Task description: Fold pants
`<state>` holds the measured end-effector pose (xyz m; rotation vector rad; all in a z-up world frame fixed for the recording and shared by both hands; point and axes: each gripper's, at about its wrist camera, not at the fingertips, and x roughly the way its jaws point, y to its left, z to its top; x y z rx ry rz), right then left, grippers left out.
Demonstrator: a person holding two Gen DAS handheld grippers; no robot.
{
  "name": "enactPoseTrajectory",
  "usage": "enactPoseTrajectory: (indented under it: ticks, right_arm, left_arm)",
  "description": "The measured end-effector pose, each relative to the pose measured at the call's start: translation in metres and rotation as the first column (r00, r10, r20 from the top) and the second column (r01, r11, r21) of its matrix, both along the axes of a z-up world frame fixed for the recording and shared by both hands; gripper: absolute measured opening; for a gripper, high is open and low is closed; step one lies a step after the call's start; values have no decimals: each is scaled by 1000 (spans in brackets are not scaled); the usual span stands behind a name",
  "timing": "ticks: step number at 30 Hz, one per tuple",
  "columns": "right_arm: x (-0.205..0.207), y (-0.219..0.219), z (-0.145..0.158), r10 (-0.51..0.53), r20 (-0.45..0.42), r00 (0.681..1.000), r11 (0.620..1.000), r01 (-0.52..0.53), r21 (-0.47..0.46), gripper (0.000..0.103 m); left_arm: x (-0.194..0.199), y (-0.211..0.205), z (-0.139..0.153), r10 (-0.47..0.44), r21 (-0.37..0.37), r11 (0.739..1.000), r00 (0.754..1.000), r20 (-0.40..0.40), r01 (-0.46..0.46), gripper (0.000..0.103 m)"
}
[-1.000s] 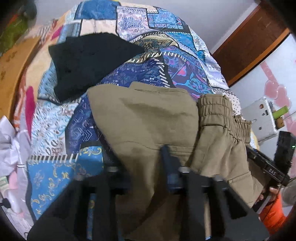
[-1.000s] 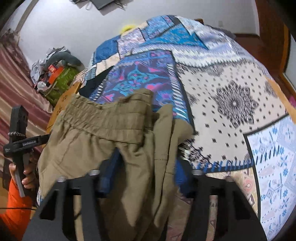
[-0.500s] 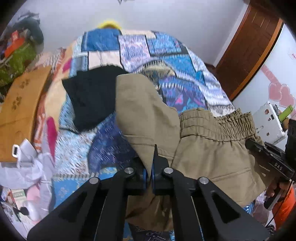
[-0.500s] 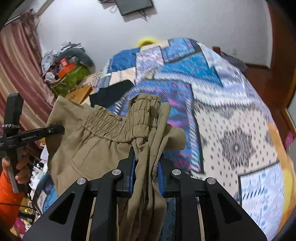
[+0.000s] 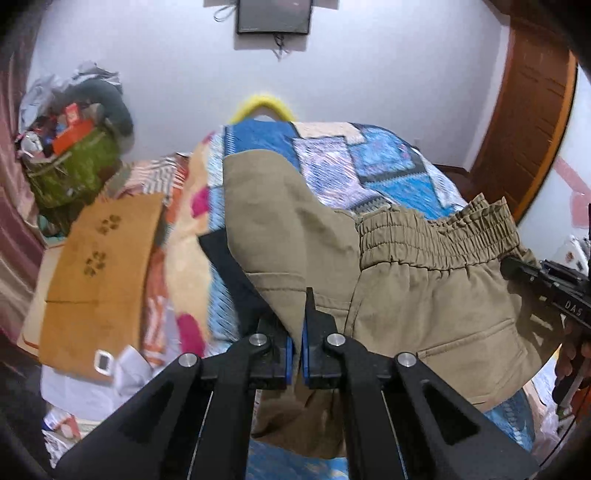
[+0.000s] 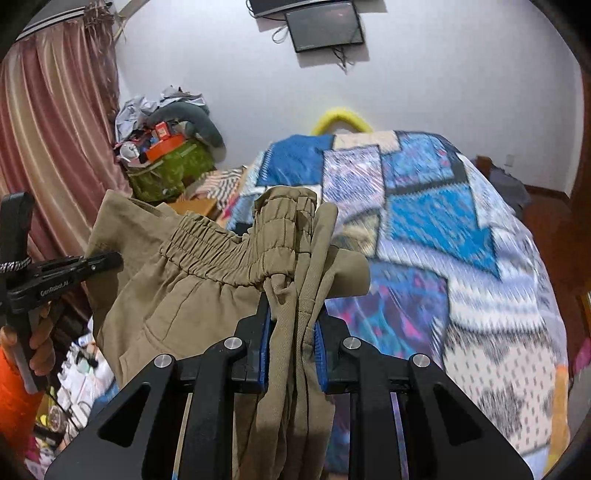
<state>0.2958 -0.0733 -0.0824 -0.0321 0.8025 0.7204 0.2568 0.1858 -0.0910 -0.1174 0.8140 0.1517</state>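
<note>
Khaki pants (image 5: 424,295) with an elastic waistband (image 5: 436,236) hang in the air between both grippers, above the patchwork bed (image 5: 388,166). My left gripper (image 5: 295,332) is shut on a fold of the pants fabric near the waist. My right gripper (image 6: 291,332) is shut on a bunched wad of the pants (image 6: 207,280) at the other end of the waistband (image 6: 236,254). The right gripper also shows at the right edge of the left wrist view (image 5: 546,288), and the left one at the left of the right wrist view (image 6: 62,273). The legs droop below, out of sight.
A black garment (image 5: 229,266) lies on the bed under the pants. A wooden board (image 5: 99,273) and clutter sit left of the bed, a green bag (image 6: 166,170) by the curtain (image 6: 48,147), a door (image 5: 524,122) at right, a wall screen (image 6: 325,26).
Both grippers closed on the pants and lifted them off the bed. The waistband now hangs stretched between them, and both views have tilted up toward the far wall.
</note>
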Motion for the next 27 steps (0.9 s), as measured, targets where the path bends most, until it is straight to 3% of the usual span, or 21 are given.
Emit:
enactPoseTrajectory:
  ticks: [7,11,17,24,27]
  right_arm:
    - [47,56,-8,17,-15,1000,1000,-17,24,17]
    - [69,87,-27,32,-31,999,999,-32,0,17]
    - [110,126,-64,30,-82,996,997,-36,-74,17]
    - [145,151,-118,20,-159,987,976,-54,-212,17]
    - [149,148,-141,0,-214,977,962,-59,-266,18]
  left_arm:
    - [36,45,-1,66,65,996,998,-18,-65,4]
    - [63,70,-24,108,90,991,992,-62,-102,4]
    - [103,106,-83,193,23,981,972,-137,-192,4]
    - [145,120,-153,228,51,974,951,-210,-222,4]
    - [157,126,-184,254,58,967,929,-270,-248,4]
